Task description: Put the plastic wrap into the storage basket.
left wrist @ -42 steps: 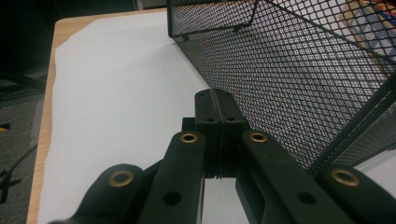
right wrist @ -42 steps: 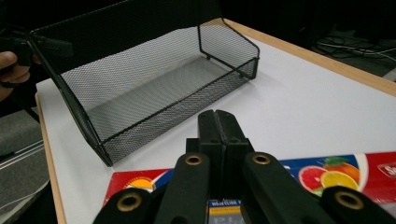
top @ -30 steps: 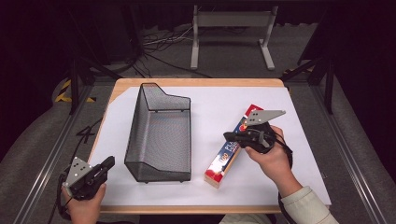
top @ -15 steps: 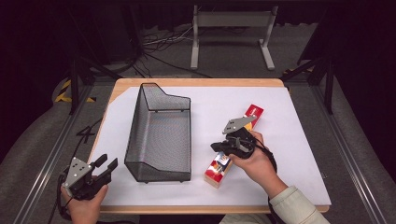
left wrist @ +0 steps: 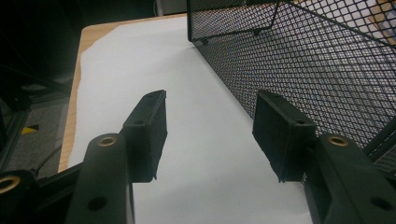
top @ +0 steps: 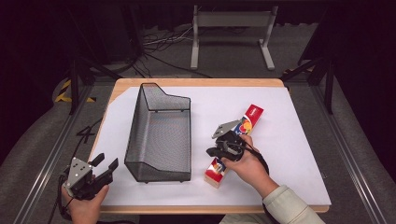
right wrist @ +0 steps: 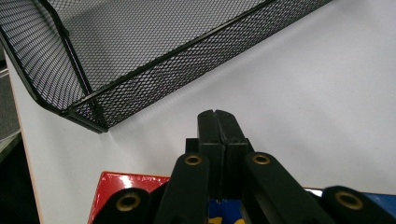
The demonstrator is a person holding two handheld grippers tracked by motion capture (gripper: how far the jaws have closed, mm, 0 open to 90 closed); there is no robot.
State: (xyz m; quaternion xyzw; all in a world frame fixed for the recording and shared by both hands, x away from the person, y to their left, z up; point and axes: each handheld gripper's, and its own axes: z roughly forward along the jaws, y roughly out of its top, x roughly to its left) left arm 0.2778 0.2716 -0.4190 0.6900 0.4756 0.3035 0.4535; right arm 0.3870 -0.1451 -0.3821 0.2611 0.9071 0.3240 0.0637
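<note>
Left gripper (left wrist: 210,135) fingers (left wrist: 148,126) agape (empty); right gripper (right wrist: 217,126) fingers pressed together.

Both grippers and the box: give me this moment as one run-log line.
left gripper: open, beside mesh basket | right gripper: shut, empty, over long box | box: flat on white sheet, outside basket

On table: 1 black mesh basket (top: 160,135), 1 long printed box (top: 235,143), 1 white sheet (top: 289,135), 2 tongs.
</note>
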